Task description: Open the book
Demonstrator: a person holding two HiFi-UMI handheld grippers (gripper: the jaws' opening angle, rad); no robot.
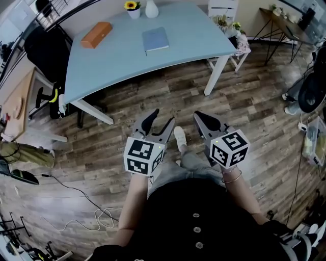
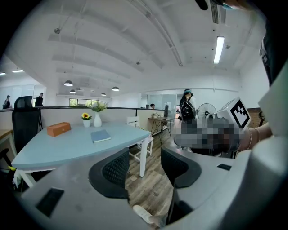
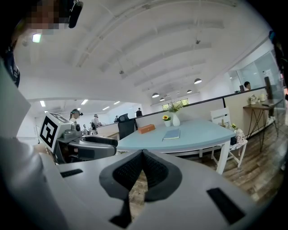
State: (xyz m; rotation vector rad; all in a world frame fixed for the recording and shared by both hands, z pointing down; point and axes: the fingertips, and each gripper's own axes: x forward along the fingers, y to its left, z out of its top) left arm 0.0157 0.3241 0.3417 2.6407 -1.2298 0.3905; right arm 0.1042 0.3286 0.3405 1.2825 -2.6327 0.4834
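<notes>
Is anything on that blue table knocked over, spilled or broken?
Nothing stands out. The book lies flat and closed, the orange box lies apart from it, and the white vase and sunflower pot stand upright on the table.

Cover detail of book (image 1: 155,39) too small

Orange box (image 1: 96,34), sunflower pot (image 1: 132,9), vase (image 1: 151,9) on table (image 1: 117,58).

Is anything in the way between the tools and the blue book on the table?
Nothing visible is. The left tool and right tool hang over bare floor, short of the table. The book lies closed there, with empty tabletop on its near side; the orange box sits apart, off to its left.
</notes>
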